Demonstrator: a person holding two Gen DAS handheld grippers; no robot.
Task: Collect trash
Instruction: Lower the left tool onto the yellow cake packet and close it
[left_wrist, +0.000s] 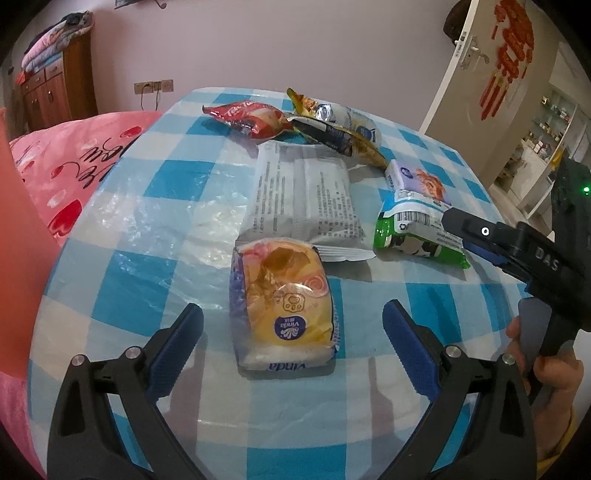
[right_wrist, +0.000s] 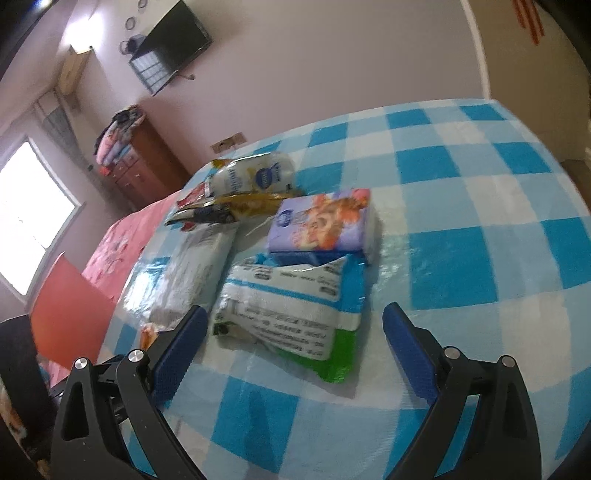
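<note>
Left wrist view: looks forward and down along the open left tongs (left_wrist: 291, 328) at lower centre, close above the checked table (left_wrist: 147, 266), facing the far wall; the yellow tissue pack (left_wrist: 284, 306) lies nearest, at centre. The right tongs (left_wrist: 465, 236) enter at the right edge. Right wrist view: tilted, close over the same table (right_wrist: 480, 240), facing a wall at upper frame. Both views share the green-edged packet (left_wrist: 417, 236) (right_wrist: 291, 314), the purple tissue pack (left_wrist: 421, 181) (right_wrist: 321, 221) and the white wrapper (left_wrist: 306, 199) (right_wrist: 188, 273).
</note>
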